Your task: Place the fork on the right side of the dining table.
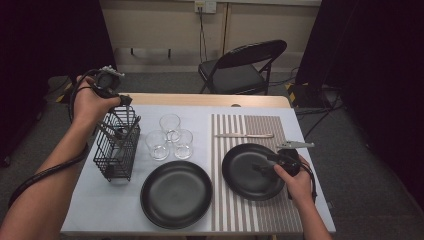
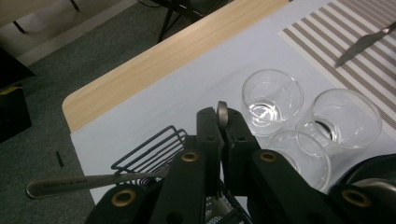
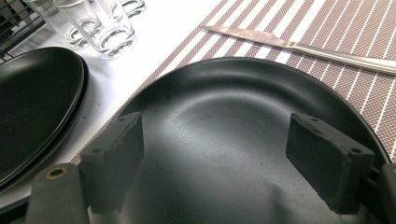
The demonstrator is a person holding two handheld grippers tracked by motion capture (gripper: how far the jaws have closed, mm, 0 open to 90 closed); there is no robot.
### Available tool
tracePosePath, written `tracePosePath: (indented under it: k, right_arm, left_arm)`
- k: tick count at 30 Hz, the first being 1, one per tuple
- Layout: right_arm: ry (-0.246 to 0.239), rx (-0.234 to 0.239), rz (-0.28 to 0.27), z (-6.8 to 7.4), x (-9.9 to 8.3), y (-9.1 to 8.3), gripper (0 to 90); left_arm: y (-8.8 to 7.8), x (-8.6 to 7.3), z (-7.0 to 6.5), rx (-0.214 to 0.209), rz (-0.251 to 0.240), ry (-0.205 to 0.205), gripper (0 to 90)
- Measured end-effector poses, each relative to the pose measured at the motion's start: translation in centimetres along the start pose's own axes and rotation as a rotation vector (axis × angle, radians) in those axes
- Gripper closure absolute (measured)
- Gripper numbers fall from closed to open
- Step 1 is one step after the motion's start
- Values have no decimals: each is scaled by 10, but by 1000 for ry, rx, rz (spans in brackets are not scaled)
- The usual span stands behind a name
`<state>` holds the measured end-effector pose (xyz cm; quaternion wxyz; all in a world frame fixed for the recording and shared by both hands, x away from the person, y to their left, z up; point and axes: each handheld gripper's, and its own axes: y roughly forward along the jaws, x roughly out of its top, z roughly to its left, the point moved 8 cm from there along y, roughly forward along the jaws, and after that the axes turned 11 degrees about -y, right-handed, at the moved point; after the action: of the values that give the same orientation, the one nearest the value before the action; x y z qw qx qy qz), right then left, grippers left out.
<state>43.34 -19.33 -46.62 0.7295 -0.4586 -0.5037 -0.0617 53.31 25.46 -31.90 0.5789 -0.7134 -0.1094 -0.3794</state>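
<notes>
Left gripper jaws pinch a utensil handle above the wire basket; right gripper jaws spread.

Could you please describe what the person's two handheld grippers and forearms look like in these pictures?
Both grippers are black. The left gripper has two chunky arms with brass-coloured pivot rivets, and a thick black cable trailing along the bare forearm. The right gripper ends in blocky, rough-faced black pads and carries a grey three-cornered plate on top. No sleeves show on either forearm.

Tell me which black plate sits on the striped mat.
The right plate, under the right claw; it lies on the striped mat. The left plate rests on the white cloth.
</notes>
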Motion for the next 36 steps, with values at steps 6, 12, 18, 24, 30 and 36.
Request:
tracePosePath:
  k: [6, 12, 18, 24, 30, 36]
  right_arm:
    - [-2, 6, 9, 3, -1, 3, 186]
    - [-8, 11, 13, 7, -2, 4, 186]
    - [-11, 12, 15, 8, -2, 5, 187]
    - [-11, 11, 14, 8, -1, 5, 187]
    - [-15, 8, 11, 7, -1, 3, 187]
    - [-14, 10, 8, 7, 0, 2, 187]
  left_arm:
    - [-12, 5, -1, -15, -10, -9, 869]
    - [-22, 8, 0, -17, -17, -13, 870]
    - [-29, 11, 1, -29, -25, -21, 870]
    - [-36, 15, -1, -29, -31, -16, 870]
    - [-44, 19, -1, -29, -39, -10, 870]
    - [-55, 26, -3, -30, -47, -15, 870]
